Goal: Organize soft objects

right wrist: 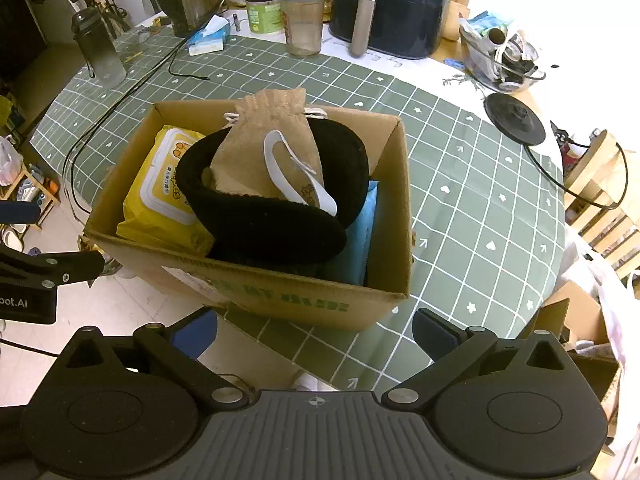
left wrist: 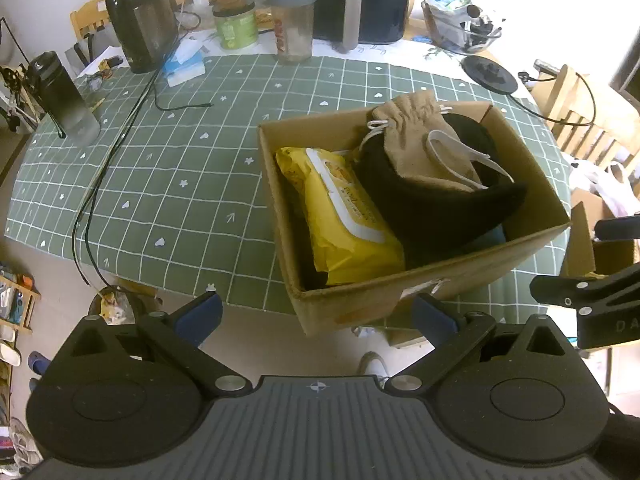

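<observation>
cardboard box (right wrist: 288,300) near the table's edge, already packed: yellow wipes pack (right wrist: 160,196), black fabric (right wrist: 272,224), tan drawstring pouch (right wrist: 260,148) on top. left gripper (left wrist: 316,316) and right gripper (right wrist: 316,330) both spread wide, empty, short of the box. looks like wrap-up; next, probably checking for strays.

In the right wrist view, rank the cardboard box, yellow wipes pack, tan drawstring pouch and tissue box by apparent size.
1. cardboard box
2. yellow wipes pack and tan drawstring pouch: look alike, not ranked
3. tissue box, though farther from the camera
</observation>
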A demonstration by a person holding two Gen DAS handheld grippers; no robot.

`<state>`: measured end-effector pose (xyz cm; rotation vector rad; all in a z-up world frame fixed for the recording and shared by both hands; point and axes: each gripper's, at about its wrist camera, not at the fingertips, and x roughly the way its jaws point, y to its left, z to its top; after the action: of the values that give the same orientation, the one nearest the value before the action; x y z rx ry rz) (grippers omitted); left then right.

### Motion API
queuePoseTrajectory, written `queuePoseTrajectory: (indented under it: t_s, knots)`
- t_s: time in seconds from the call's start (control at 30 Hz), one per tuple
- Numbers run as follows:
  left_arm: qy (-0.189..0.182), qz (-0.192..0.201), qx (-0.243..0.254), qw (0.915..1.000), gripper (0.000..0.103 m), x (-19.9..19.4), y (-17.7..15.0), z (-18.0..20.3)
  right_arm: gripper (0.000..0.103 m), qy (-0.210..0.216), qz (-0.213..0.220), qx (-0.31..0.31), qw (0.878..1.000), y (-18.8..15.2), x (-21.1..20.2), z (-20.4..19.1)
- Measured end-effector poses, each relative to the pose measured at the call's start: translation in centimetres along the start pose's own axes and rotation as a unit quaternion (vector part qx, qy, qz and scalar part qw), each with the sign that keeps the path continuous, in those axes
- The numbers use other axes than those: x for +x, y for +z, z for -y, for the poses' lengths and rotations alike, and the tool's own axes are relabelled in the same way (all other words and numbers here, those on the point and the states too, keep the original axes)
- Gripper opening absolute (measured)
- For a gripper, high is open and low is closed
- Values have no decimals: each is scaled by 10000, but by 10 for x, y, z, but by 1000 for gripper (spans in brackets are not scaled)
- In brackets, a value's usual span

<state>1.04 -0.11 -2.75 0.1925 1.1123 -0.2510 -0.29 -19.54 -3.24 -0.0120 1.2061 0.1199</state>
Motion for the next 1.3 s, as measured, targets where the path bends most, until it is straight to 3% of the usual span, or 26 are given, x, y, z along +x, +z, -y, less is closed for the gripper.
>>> queuePoseTrajectory:
  t_s: [1.3]
  knots:
    - [-13,-104,-199,9997,103,2,-2,1,103,180,66,64,9998,4,1,3]
